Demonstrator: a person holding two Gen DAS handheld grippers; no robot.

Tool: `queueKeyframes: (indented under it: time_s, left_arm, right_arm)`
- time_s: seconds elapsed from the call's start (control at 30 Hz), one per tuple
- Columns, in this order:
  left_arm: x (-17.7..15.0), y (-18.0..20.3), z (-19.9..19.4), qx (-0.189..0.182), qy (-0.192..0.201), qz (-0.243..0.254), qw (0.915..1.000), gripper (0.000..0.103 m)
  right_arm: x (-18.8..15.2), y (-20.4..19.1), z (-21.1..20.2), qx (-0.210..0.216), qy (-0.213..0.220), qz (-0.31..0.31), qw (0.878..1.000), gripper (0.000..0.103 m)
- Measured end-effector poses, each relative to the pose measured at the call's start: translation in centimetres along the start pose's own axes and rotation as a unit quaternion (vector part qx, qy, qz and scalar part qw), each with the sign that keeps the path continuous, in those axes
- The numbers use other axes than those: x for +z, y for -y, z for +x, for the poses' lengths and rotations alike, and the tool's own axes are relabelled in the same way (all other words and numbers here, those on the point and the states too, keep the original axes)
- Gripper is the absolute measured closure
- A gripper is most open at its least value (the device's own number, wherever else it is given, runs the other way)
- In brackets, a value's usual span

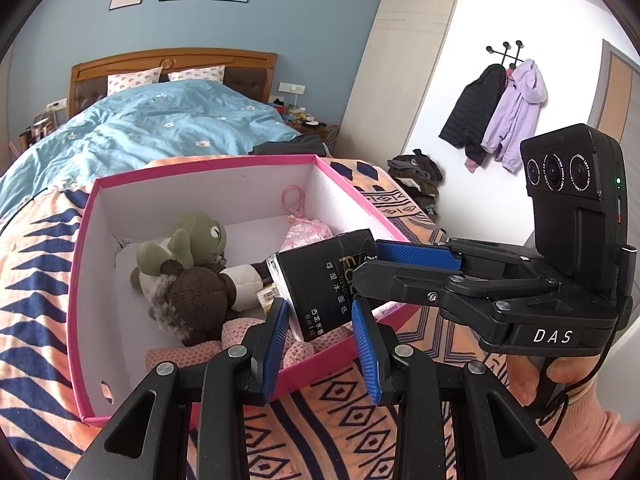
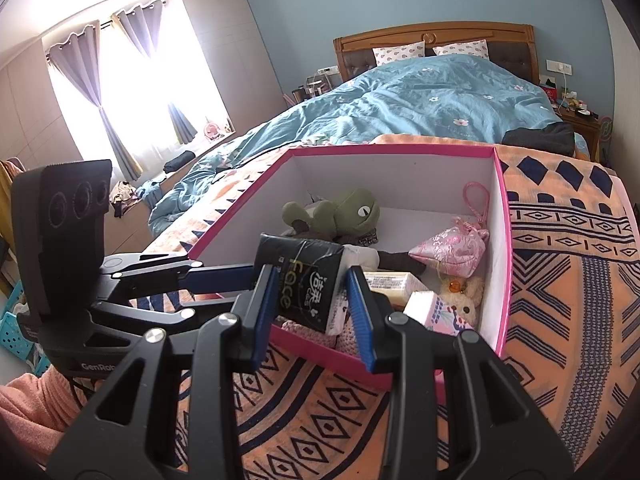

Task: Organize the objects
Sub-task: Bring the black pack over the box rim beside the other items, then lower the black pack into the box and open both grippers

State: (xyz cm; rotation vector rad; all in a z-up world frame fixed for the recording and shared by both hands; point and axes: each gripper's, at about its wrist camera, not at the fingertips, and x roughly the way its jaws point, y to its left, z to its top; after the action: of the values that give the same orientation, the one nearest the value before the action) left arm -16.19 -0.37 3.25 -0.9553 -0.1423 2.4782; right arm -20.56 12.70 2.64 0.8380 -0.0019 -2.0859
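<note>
A black tissue pack [image 1: 320,284] hangs tilted over the near edge of a pink-rimmed white box [image 1: 208,166] on the bed. In the left wrist view, my right gripper [image 1: 370,272] comes in from the right and is shut on the pack. My left gripper [image 1: 320,334] is open just below the pack, its blue pads either side without pressing. In the right wrist view the pack [image 2: 300,284] sits between my right gripper's [image 2: 310,300] pads, and the left gripper [image 2: 224,276] reaches in from the left. The box [image 2: 392,148] holds a green plush frog [image 2: 344,212], a brown plush [image 1: 200,296] and a pink pouch [image 2: 452,250].
The box lies on an orange and navy patterned blanket [image 2: 560,280] at the foot of a bed with a blue duvet [image 2: 420,104]. The box also holds pink knitted cloth [image 1: 188,354], a small packet [image 2: 390,284] and a pink carton [image 2: 432,312]. Coats [image 1: 496,112] hang on the wall.
</note>
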Motion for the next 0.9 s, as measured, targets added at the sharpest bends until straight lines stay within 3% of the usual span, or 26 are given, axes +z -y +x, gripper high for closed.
queueKeyframes:
  time_s: [0.9]
  left_arm:
    - [-0.4,-0.9,1.8,0.015,-0.025,-0.011,0.9995,0.07]
  right_arm:
    - [-0.4,0.6,1.5,-0.005,-0.022,0.006,1.0,0.064]
